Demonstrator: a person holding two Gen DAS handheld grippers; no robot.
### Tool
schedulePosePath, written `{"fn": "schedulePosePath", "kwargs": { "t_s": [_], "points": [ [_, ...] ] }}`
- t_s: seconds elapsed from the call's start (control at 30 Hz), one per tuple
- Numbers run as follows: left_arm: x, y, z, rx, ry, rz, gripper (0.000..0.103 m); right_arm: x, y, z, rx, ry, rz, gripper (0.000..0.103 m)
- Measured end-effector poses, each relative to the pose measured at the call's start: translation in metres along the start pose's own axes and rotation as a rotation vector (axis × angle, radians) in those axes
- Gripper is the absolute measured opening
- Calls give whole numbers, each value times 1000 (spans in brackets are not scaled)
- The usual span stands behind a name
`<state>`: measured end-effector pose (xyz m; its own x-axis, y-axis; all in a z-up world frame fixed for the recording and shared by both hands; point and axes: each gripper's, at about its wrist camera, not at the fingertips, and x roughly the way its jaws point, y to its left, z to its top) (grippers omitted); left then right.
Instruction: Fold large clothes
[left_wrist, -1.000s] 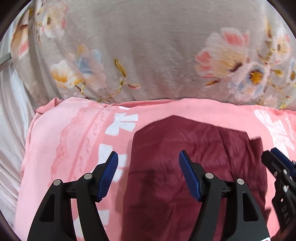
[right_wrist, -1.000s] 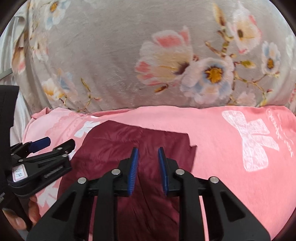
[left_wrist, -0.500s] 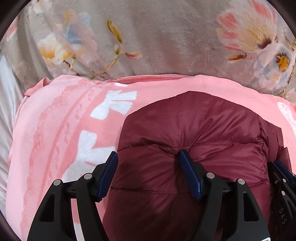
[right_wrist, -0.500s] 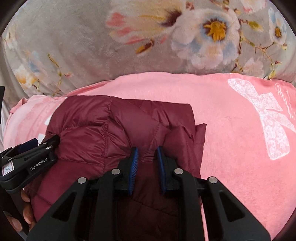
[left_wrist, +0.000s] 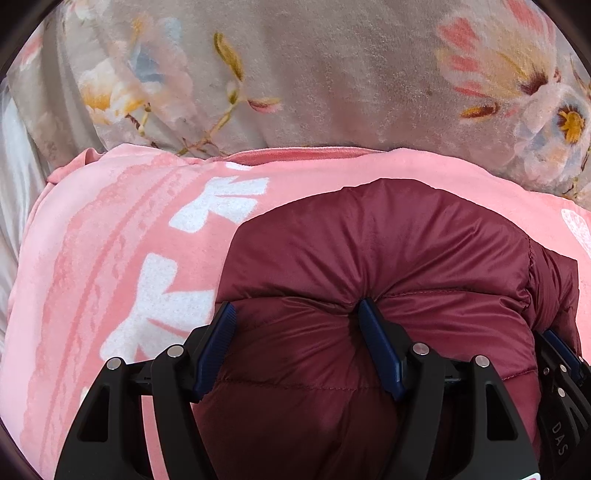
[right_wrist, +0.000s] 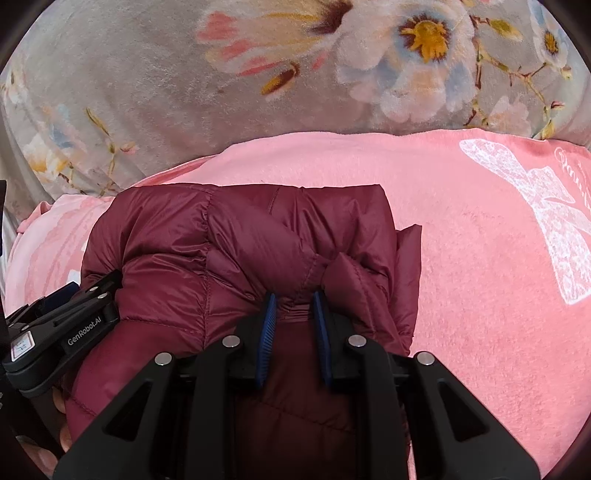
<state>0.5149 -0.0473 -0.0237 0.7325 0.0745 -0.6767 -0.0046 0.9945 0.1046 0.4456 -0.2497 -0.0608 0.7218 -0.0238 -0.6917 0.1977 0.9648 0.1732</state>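
Jacket (left_wrist: 369, 258) sits folded on the pink blanket (left_wrist: 110, 258). Your right gripper (right_wrist: 294, 306) has narrow fingers pinching a bunched fold; your left gripper (left_wrist: 295, 321) fingers straddle the puffy edge wide, pressing it down so the fold holds.

Pink blanket (right_wrist: 461, 258) over floral grey bedding (left_wrist: 332, 92); maroon puffer jacket (left_wrist: 369, 251) on pink blanket.

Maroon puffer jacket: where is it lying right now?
The maroon puffer jacket lies bunched on the pink blanket, low and left of centre in the right wrist view, just short of the grey floral blanket behind it.
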Motion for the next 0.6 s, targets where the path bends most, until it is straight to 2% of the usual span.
{"fn": "schedulePosePath", "kwargs": {
  "t_s": [0.6],
  "points": [
    [0,-5,-1,12,-18,15,68,2,0,-1,-9,4,-6,19]
  ]
}}
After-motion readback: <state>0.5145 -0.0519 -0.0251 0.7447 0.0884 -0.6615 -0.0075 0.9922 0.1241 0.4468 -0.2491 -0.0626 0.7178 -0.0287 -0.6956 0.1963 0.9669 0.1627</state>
